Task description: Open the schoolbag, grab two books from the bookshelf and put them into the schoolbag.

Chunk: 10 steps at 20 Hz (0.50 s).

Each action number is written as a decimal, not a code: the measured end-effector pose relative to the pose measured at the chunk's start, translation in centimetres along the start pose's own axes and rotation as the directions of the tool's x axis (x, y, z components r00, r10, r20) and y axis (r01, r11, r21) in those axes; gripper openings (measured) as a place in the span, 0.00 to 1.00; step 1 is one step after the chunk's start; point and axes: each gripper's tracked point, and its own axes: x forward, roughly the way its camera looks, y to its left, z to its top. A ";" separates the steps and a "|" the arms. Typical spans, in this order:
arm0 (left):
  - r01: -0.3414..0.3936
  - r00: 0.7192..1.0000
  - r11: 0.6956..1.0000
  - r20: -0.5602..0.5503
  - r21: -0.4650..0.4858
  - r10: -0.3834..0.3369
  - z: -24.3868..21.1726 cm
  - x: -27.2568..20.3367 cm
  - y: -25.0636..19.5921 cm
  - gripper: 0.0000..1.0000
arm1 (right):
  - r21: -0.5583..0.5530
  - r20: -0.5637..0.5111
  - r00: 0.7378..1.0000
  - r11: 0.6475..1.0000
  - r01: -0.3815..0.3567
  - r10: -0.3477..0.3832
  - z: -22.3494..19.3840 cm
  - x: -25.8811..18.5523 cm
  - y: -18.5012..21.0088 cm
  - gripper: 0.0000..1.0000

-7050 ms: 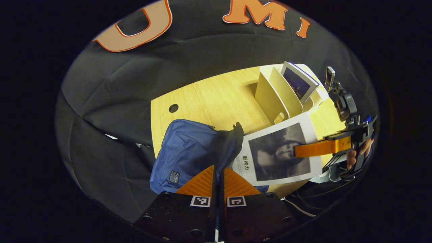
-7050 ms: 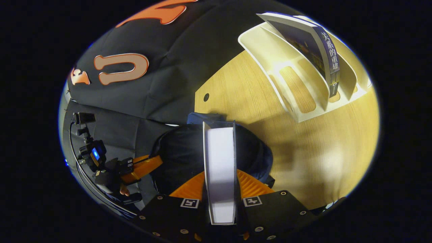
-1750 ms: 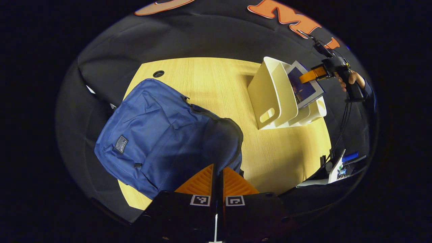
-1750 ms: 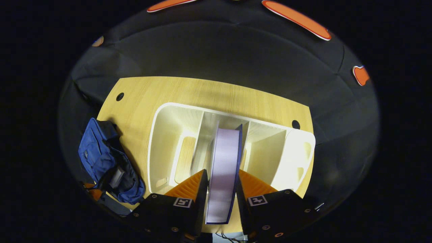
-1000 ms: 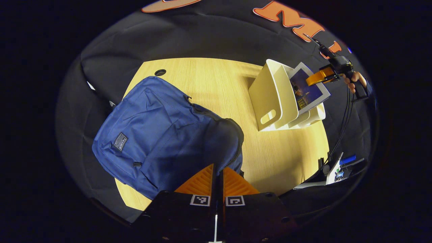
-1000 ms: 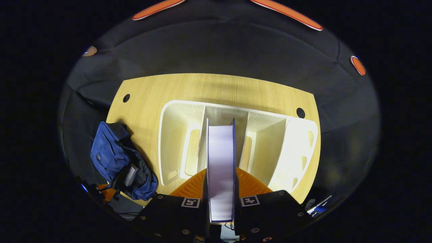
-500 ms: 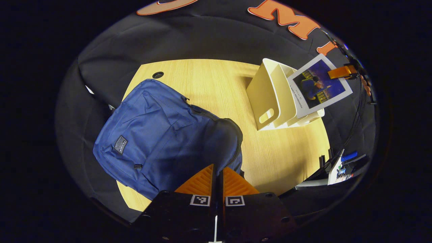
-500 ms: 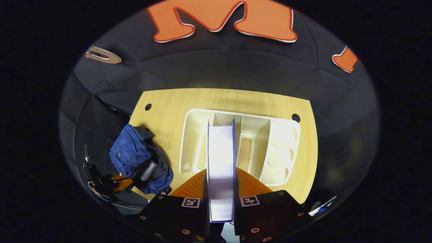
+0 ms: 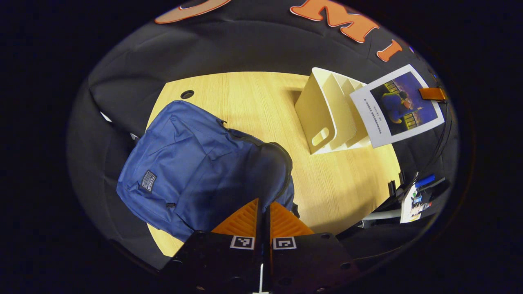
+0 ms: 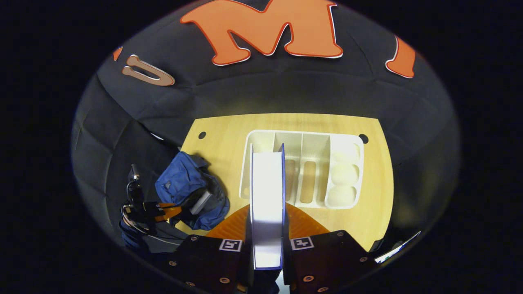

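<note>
The blue schoolbag [image 9: 196, 163] lies on the wooden table [image 9: 253, 94], its zip mouth toward me. My left gripper [image 9: 264, 212] is shut on the edge of that mouth and holds it up. In the right gripper view the left gripper [image 10: 165, 211] shows beside the schoolbag [image 10: 184, 183], where a book [image 10: 200, 201] sits inside. My right gripper [image 10: 267, 222] is shut on a second book [image 10: 267, 192], page edge toward me, held high above the cream bookshelf [image 10: 310, 163]. From the left gripper view this book [image 9: 398, 104] hangs in the air right of the bookshelf [image 9: 327, 110], its blue picture cover facing me.
Round cable holes [image 9: 187, 94] [image 10: 363, 139] mark the table's far corners. Off the table's right edge in the left gripper view stand a small stand with cables and papers [image 9: 412, 198]. Bare tabletop [image 10: 376, 212] lies between bag and bookshelf.
My right gripper has lifted the second book out of the bookshelf and risen well above it. My left gripper has kept its hold on the schoolbag's edge; the first book now lies inside.
</note>
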 end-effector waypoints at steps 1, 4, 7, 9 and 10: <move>0.000 1.000 1.000 -0.003 0.008 0.000 0.1 0.0 0.0 0.02 | 0.015 -0.012 1.000 1.000 -0.027 0.027 -1.1 0.2 0.6 0.28; 0.002 1.000 1.000 -0.012 0.028 -0.002 0.4 -0.1 0.2 0.02 | 0.075 -0.034 0.996 0.994 -0.084 0.086 -4.1 2.2 2.1 0.29; -0.005 1.000 0.999 -0.017 0.052 0.006 0.5 -0.3 0.6 0.02 | 0.139 -0.013 0.989 0.980 -0.142 0.145 -5.9 3.7 3.4 0.28; -0.003 1.000 0.999 -0.020 0.054 0.004 0.8 -0.4 0.4 0.03 | 0.174 0.018 0.988 0.972 -0.157 0.156 -6.9 3.8 3.5 0.29; -0.002 1.000 0.999 -0.023 0.054 0.004 0.8 -0.3 0.4 0.03 | 0.198 0.037 0.985 0.965 -0.171 0.167 -7.1 3.5 3.7 0.29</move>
